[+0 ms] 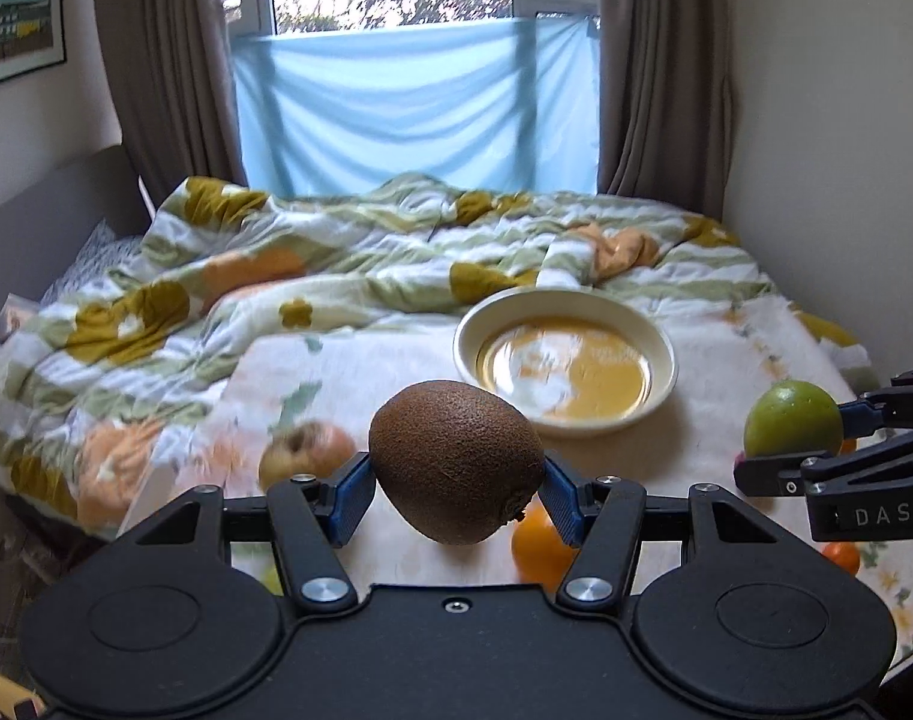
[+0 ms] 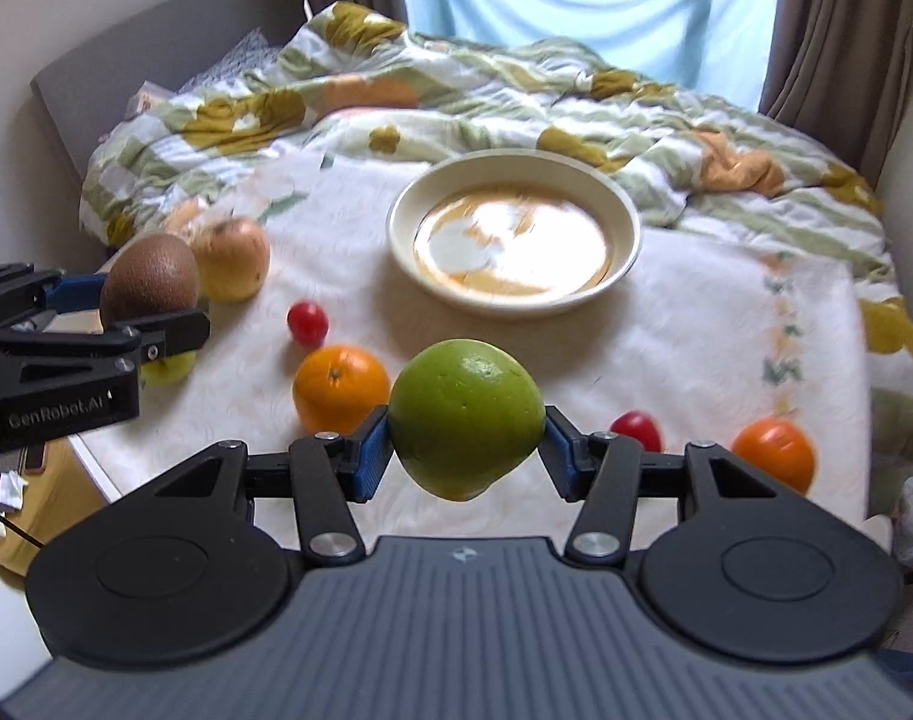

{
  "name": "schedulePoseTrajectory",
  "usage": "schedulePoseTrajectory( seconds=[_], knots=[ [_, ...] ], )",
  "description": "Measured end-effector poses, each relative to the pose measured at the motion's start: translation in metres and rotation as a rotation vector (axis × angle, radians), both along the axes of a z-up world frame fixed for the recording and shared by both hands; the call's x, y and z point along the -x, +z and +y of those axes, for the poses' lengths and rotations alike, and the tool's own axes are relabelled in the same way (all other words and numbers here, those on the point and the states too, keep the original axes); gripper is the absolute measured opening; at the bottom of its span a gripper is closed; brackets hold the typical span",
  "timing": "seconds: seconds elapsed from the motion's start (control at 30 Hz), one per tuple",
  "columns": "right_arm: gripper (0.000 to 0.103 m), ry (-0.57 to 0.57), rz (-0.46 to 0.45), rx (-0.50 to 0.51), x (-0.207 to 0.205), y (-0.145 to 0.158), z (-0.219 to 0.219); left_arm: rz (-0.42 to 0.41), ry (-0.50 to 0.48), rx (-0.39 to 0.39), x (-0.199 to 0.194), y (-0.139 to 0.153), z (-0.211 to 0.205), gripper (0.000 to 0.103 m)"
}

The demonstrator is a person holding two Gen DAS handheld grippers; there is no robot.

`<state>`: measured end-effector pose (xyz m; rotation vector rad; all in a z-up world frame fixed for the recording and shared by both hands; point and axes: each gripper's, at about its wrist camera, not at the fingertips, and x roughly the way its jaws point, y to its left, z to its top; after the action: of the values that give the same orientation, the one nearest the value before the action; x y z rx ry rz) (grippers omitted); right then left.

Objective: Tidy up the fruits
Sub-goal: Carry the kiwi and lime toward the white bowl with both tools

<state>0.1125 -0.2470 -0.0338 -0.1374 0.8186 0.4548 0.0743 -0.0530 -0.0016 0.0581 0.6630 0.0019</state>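
So far: nothing is seen in the bowl (image 2: 627, 240); every fruit is outside it.
Left gripper (image 1: 456, 483): clamped on the kiwi (image 1: 456, 459), held clear of the cloth (image 2: 726, 330).
Right gripper (image 2: 465, 441): clamped on the green fruit (image 2: 465, 417), held short of the bowl.
Kiwi axis: tilted, narrow end down toward the camera.
Left on cloth: two oranges (image 2: 341, 387), two tomatoes (image 2: 307, 321), an apple (image 2: 231, 267), judged still to be moved.
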Motion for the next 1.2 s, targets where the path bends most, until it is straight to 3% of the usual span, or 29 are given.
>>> schedulePoseTrajectory(
  seconds=[0.3, 0.5, 0.87, 1.2],
  knots=[
    [0.068, -0.04, -0.075, 0.002, -0.031, 0.044, -0.018, -0.037, -0.074, 0.032, -0.062, 0.045, 0.002, 0.064],
    [0.068, -0.053, -0.08, -0.01, -0.074, 0.06, -0.023, -0.017, -0.126, 0.031, -0.119, 0.049, -0.004, 0.064],
    [0.068, -0.105, -0.052, -0.025, -0.169, 0.045, -0.027, 0.083, -0.26, -0.041, -0.216, -0.01, -0.038, 0.064],
    [0.068, -0.153, 0.003, -0.03, -0.221, 0.019, -0.033, 0.197, -0.33, -0.084, -0.27, -0.075, -0.061, 0.064]
  ],
)
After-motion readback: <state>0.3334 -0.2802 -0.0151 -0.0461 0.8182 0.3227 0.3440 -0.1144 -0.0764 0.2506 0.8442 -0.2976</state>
